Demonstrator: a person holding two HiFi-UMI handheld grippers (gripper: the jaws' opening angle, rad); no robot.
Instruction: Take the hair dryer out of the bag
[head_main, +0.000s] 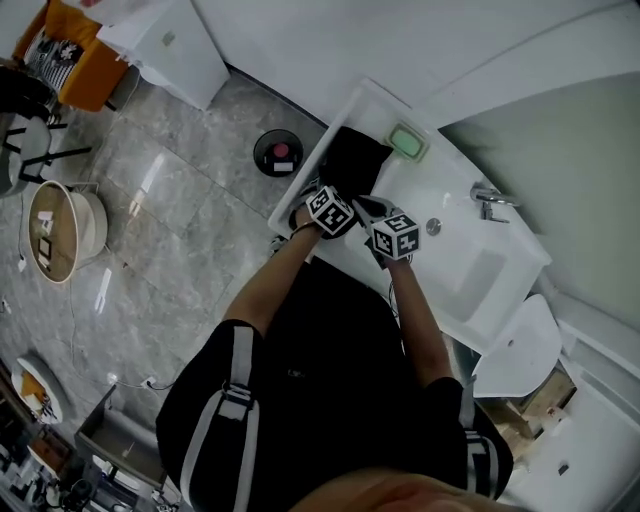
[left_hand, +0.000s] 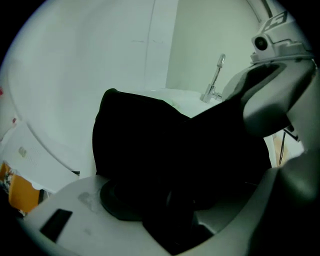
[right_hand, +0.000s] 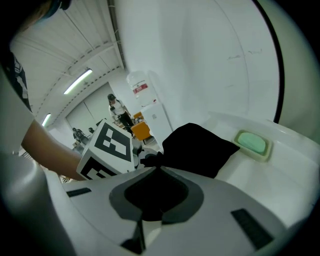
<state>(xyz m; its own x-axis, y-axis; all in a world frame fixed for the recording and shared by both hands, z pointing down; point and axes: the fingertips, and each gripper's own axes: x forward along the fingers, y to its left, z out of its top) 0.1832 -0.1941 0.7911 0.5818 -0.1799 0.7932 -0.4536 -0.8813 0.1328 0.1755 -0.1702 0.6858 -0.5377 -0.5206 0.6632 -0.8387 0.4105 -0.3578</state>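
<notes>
A black bag (head_main: 352, 160) lies on the white counter (head_main: 300, 185) left of the basin. No hair dryer shows in any view. My left gripper (head_main: 318, 192) is at the bag's near left end. In the left gripper view the left gripper (left_hand: 185, 200) stands open, jaws wide, with the dark bag (left_hand: 150, 140) filling the space between them. My right gripper (head_main: 366, 208) is at the bag's near right corner. In the right gripper view the right gripper (right_hand: 156, 167) is shut on a pinch of the bag's (right_hand: 197, 147) black fabric, close beside the left gripper's marker cube (right_hand: 107, 150).
A green soap bar in its dish (head_main: 408, 140) sits just behind the bag. The basin (head_main: 470, 270) and faucet (head_main: 487, 200) are to the right, a white wall behind. A round bin (head_main: 278, 152) stands on the grey floor left of the counter.
</notes>
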